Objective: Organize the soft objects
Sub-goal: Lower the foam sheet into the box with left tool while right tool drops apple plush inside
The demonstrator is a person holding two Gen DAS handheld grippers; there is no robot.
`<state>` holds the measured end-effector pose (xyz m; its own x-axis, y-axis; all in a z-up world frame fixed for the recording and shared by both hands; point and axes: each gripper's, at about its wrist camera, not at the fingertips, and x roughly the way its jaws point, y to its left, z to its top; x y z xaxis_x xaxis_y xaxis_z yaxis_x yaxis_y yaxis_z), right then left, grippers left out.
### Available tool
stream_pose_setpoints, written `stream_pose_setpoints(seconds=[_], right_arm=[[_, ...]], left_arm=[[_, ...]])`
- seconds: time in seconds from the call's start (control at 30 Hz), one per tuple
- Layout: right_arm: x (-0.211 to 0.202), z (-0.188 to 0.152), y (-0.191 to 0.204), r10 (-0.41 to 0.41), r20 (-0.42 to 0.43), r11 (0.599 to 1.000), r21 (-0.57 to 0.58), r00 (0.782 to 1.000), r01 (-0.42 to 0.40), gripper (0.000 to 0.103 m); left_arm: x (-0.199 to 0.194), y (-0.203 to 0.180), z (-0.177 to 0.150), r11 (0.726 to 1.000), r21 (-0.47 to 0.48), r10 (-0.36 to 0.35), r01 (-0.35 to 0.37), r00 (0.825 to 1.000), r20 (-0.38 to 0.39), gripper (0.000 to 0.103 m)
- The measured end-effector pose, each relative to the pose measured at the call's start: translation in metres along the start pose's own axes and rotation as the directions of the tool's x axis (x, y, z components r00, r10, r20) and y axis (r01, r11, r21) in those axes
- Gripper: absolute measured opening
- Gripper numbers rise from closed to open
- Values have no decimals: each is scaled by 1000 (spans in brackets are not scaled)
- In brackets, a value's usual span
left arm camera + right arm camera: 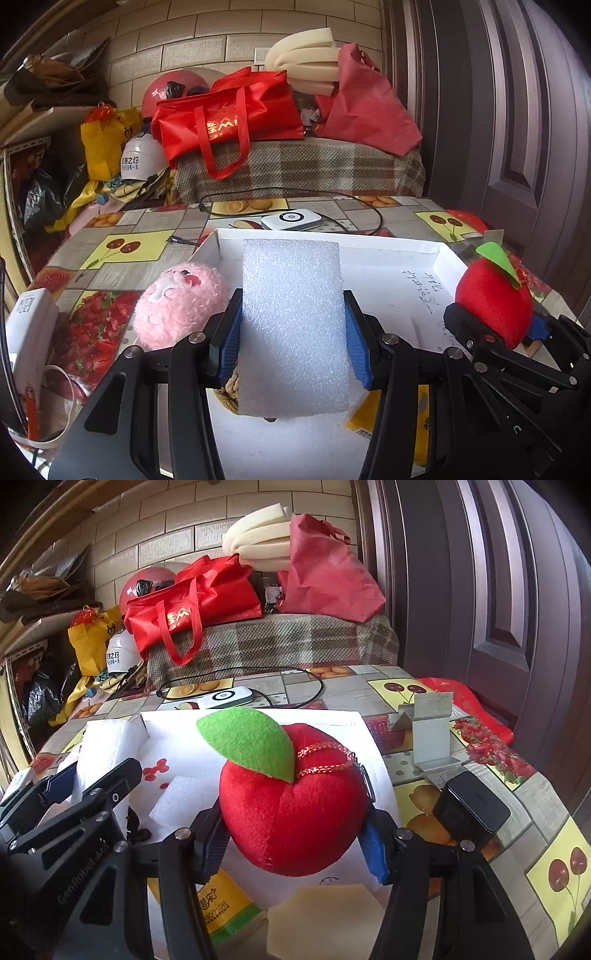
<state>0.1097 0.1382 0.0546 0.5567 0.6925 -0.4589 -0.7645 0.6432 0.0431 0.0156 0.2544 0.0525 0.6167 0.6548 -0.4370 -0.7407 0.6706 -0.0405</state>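
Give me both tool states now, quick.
Left tool: closed on the white foam block.
Right tool: closed on the red plush apple.

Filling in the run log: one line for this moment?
left gripper: shut on white foam block | right gripper: shut on red plush apple | both above white cardboard box

Box: our shallow box [332, 242] lies on the table [147, 221].
Left: plush toy [181, 306] just beside its wall.
Behind: small device [291, 218] and cable [295, 192].
Right: charger block [471, 806], metal bracket [430, 734].
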Motion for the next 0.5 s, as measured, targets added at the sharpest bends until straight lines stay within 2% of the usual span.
stream_pose_setpoints(seconds=[0.13, 0.2, 0.33, 0.43, 0.47, 0.5], right_arm=[[2, 1, -1, -2, -4, 1000, 7, 1000, 2, 64], [1, 1, -1, -6, 1, 1000, 1, 1000, 6, 65], [0, 0, 0, -13, 7, 1000, -5, 1000, 13, 67], [-1, 0, -2, -26, 9, 1000, 7, 1000, 26, 77], [-2, 0, -4, -33, 13, 999, 17, 999, 33, 83], [-4, -1, -5, -30, 18, 999, 23, 999, 29, 84]], left_arm=[[2, 3, 0, 1000, -9, 10, -10, 1000, -5, 51], [1, 1, 0, 1000, 1, 13, -13, 1000, -2, 61], [2, 4, 0, 1000, -16, 19, -19, 1000, -8, 65], [3, 9, 0, 998, -44, 37, -37, 999, -9, 71], [2, 11, -1, 997, -55, 45, -45, 999, -6, 79], [0, 14, -1, 996, -68, 53, -53, 999, 1, 84]])
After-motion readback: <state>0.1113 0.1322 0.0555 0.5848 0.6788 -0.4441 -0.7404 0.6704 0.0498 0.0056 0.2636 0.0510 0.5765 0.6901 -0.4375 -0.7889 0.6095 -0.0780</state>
